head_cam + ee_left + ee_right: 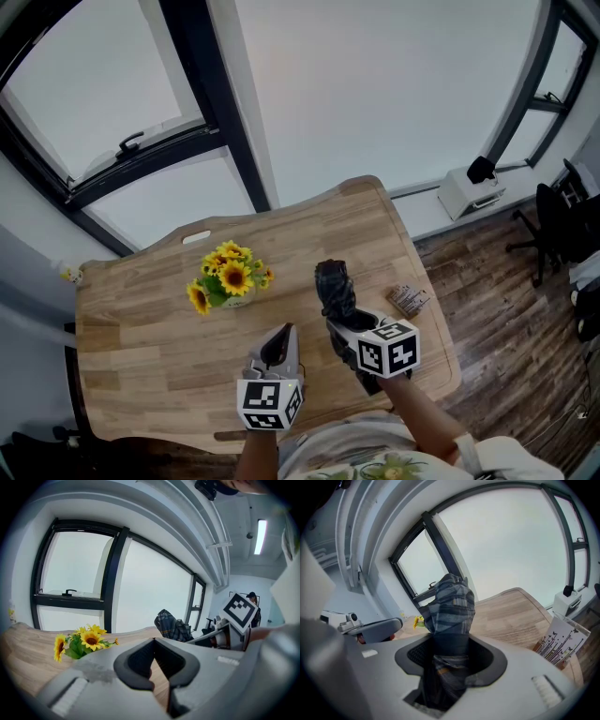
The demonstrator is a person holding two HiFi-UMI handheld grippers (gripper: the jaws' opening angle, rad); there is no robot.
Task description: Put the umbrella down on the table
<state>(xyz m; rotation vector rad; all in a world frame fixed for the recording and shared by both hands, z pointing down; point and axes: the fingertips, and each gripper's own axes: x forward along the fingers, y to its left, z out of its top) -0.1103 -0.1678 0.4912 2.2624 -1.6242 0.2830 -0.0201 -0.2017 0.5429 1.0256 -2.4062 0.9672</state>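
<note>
A folded dark plaid umbrella [333,286] is gripped at its near end by my right gripper [345,323], whose jaws are shut on it. In the right gripper view the umbrella [452,606] sticks up and away from the right gripper [450,644], over the wooden table [511,616]. Whether its far end touches the table I cannot tell. My left gripper [281,339] hangs just left of it over the table's [141,347] near part, shut and holding nothing. From the left gripper [153,641] the umbrella [172,625] shows to the right.
A small pot of sunflowers [228,275] stands mid-table, left of the umbrella. A printed packet [409,300] lies by the table's right edge. A white box [472,192] and an office chair [553,220] stand on the floor at right. Windows run behind the table.
</note>
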